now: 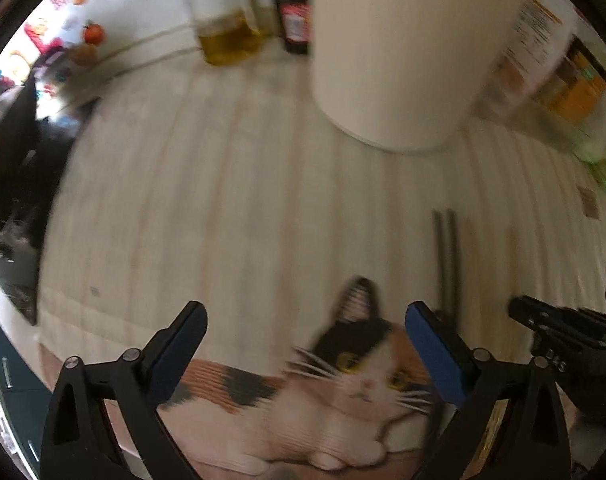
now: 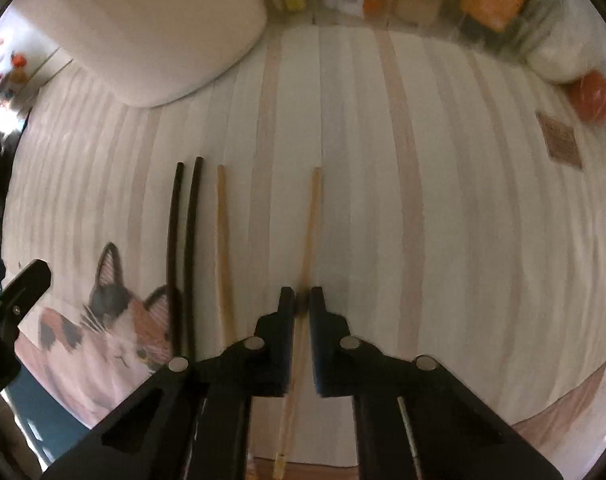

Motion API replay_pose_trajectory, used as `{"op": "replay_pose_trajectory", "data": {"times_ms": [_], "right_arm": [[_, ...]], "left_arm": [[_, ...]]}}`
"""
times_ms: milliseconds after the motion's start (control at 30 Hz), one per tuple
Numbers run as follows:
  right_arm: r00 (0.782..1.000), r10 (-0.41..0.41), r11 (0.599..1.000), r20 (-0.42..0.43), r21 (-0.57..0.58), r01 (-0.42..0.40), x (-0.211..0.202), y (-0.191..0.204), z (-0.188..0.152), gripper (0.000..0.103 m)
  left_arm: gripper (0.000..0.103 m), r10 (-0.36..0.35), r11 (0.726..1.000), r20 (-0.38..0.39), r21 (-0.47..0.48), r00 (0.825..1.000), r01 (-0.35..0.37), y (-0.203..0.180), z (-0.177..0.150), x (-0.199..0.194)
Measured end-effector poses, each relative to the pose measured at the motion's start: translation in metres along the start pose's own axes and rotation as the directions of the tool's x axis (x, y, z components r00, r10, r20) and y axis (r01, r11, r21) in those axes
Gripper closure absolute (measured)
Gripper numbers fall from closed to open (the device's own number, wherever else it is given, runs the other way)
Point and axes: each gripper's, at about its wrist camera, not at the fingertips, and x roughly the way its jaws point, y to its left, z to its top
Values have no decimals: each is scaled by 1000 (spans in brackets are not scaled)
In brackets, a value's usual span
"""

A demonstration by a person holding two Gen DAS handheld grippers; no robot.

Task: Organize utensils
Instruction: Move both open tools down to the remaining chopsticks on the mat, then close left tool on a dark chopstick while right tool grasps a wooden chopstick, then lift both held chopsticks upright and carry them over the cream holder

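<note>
**Pairing the wooden chopsticks**

I am pinching the right-hand wooden chopstick (image 2: 312, 216) in the right gripper (image 2: 301, 300), jaws pressed onto it, on the striped mat (image 2: 443, 200). Next I judge it needs carrying left beside its mate (image 2: 224, 240), near the dark pair (image 2: 183, 240). Only the left view is showing the left gripper (image 1: 305, 334) spread wide, holding nothing.

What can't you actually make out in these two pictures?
- Near ends of the two dark chopsticks: right wrist view, hidden behind the right gripper.
- Top of the white container: cut off by the upper edge in both views.
- Bottle label and contents: left wrist view, blurred.
- Light chopstick between the right jaws: its contact is hidden.
- Left gripper: open, holding nothing.
</note>
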Motion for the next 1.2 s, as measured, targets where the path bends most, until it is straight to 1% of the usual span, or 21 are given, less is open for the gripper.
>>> {"op": "replay_pose_trajectory", "data": {"times_ms": [33, 100, 133, 167, 200, 267, 300, 333, 367, 400, 467, 600, 700, 767, 800, 833, 900, 933, 1033, 1200], "right_arm": [[1000, -1, 1000, -4, 5, 1, 0, -5, -2, 96], [1000, -4, 1000, -10, 29, 4, -1, -22, -9, 96], [1000, -4, 999, -16, 44, 5, -2, -32, -13, 96], [1000, -10, 999, -16, 51, 11, -3, -38, -16, 96], [1000, -14, 998, -17, 64, 15, -3, -46, -19, 96], [1000, -18, 996, -18, 82, 19, -5, -57, -25, 96], [1000, -23, 995, -16, 92, 25, -6, -62, -27, 96], [1000, -22, 995, -16, 102, 24, -6, -67, -30, 96], [1000, -21, 994, -15, 110, 22, -6, -72, -32, 96], [1000, -21, 993, -13, 118, 23, -6, -76, -35, 96], [1000, -17, 991, -9, 130, 18, -7, -82, -39, 96], [1000, -24, 992, -9, 127, 25, -7, -88, -50, 96], [1000, -16, 991, -16, 131, 18, -6, -75, -48, 96], [1000, -6, 992, -22, 129, 8, -4, -79, -51, 96], [1000, 10, 992, -26, 127, -7, -3, -81, -47, 96], [999, 27, 992, -31, 125, -23, 0, -86, -33, 96], [997, 67, 992, -38, 113, -62, 1, -88, -27, 96], [996, 74, 991, -41, 110, -70, 1, -90, -24, 96], [996, 71, 994, -46, 87, -67, 3, -90, -15, 96], [993, 51, 998, -110, 50, -46, 5, -87, 4, 96]], "left_arm": [[13, -28, 1000, -14, 9, 1000, 29, -7, -2, 2], [16, -79, 996, -49, 36, 996, 80, -22, -5, 7], [22, -102, 993, -61, 55, 993, 105, -30, -7, 10], [26, -111, 991, -68, 69, 992, 115, -37, -9, 13], [31, -114, 989, -80, 89, 990, 121, -44, -11, 17], [44, -120, 983, -110, 123, 987, 133, -57, -14, 26], [57, -111, 982, -120, 139, 986, 128, -62, -16, 29], [64, -105, 980, -136, 155, 985, 126, -68, -17, 34], [66, -105, 977, -147, 171, 984, 130, -73, -19, 38], [67, -85, 975, -126, 196, 988, 109, -77, -20, 37], [70, -65, 968, -107, 234, 992, 88, -85, -22, 36], [98, -69, 959, -94, 268, 993, 92, -93, -24, 35], [99, -56, 966, -95, 246, 994, 78, -80, -23, 36], [99, -42, 976, -99, 207, 994, 62, -62, -21, 36], [99, -39, 981, -105, 187, 994, 58, -52, -20, 36], [100, -36, 984, -111, 168, 993, 54, -43, -19, 37], [100, -31, 988, -118, 145, 993, 48, -31, -19, 37], [99, -32, 990, -120, 135, 992, 48, -27, -19, 38], [99, -50, 990, -131, 126, 990, 66, -18, -16, 36], [97, -63, 989, -135, 123, 989, 80, -6, -5, 38]]}}
